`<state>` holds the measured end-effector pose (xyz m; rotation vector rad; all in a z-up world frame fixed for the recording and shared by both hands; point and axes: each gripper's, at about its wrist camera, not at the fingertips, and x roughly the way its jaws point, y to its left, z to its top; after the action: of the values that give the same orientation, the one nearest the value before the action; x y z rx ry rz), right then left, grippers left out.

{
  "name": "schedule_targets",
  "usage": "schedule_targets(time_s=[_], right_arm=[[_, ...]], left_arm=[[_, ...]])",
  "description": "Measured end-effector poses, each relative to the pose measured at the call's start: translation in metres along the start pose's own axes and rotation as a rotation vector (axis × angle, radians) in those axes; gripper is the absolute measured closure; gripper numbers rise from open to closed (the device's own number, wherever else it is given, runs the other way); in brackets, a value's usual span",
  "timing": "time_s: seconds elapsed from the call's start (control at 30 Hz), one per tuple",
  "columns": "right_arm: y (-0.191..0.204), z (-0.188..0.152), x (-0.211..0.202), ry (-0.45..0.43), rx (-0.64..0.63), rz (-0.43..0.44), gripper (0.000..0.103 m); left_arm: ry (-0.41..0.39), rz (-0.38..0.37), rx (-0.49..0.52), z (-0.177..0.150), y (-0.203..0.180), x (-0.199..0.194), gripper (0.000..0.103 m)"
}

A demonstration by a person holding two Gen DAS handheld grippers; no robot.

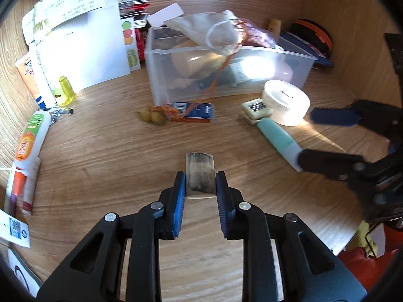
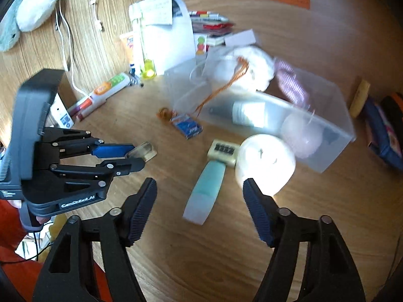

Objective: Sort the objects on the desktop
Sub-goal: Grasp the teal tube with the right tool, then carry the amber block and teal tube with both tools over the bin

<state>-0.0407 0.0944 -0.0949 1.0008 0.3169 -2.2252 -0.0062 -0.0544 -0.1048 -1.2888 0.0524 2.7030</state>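
Note:
My left gripper (image 1: pixel 200 185) is shut on a small translucent horn-coloured slab (image 1: pixel 200 173), held just above the wooden desk (image 1: pixel 113 151); it also shows in the right wrist view (image 2: pixel 141 151) between the left gripper's fingers (image 2: pixel 113 150). My right gripper (image 2: pixel 200 210) is open wide, straddling a teal-handled roller tool (image 2: pixel 209 181) lying on the desk; the tool also shows in the left wrist view (image 1: pixel 272 128). A white round container (image 2: pixel 265 163) stands by its right finger. A clear plastic bin (image 1: pixel 226 68) holds a white pouch (image 1: pixel 216 30) and other items.
A blue card box (image 1: pixel 194 112) with an orange cord and a yellow charm (image 1: pixel 152 117) lies before the bin. Tubes (image 1: pixel 29 138), a yellow bottle (image 1: pixel 66 90) and papers (image 1: pixel 83 37) crowd the left. Pouches (image 2: pixel 382 125) lie at the right.

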Motion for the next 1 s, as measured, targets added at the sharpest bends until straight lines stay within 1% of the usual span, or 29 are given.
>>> schedule_targets(time_s=[0.13, 0.2, 0.3, 0.37, 0.47, 0.53, 0.57, 0.6, 0.73, 0.9, 1.0], right_arm=[[-0.001, -0.006, 0.01, 0.04, 0.005, 0.012, 0.051], [-0.002, -0.006, 0.016, 0.059, 0.009, 0.007, 0.059], [-0.005, -0.006, 0.025, 0.078, 0.017, 0.006, 0.066], [-0.005, -0.005, 0.029, 0.084, 0.014, 0.002, 0.069], [-0.001, -0.004, 0.031, 0.085, -0.021, 0.006, 0.07], [0.005, -0.003, 0.033, 0.083, -0.061, -0.011, 0.074], [0.008, -0.003, 0.034, 0.078, -0.081, -0.011, 0.08], [0.009, -0.002, 0.034, 0.082, -0.088, 0.002, 0.08], [0.011, -0.001, 0.035, 0.08, -0.088, -0.005, 0.08], [0.01, 0.002, 0.022, 0.03, -0.071, 0.004, 0.08], [0.008, 0.007, 0.009, -0.008, -0.061, -0.008, 0.08]], left_arm=[[-0.003, -0.05, -0.017, 0.0, -0.005, -0.001, 0.08], [-0.008, -0.062, -0.015, 0.0, -0.01, 0.0, 0.08], [-0.011, -0.084, -0.012, 0.001, -0.016, 0.001, 0.08], [-0.012, -0.09, -0.009, 0.002, -0.021, 0.002, 0.08], [-0.003, -0.13, -0.025, 0.005, -0.021, 0.004, 0.08], [0.002, -0.167, -0.051, 0.008, -0.018, 0.005, 0.08], [-0.001, -0.168, -0.06, 0.009, -0.017, 0.005, 0.08], [-0.005, -0.165, -0.064, 0.01, -0.017, 0.005, 0.08], [-0.02, -0.165, -0.073, 0.011, -0.016, 0.001, 0.08], [-0.054, -0.148, -0.064, 0.016, -0.016, -0.009, 0.08], [-0.088, -0.131, -0.058, 0.022, -0.018, -0.017, 0.08]])
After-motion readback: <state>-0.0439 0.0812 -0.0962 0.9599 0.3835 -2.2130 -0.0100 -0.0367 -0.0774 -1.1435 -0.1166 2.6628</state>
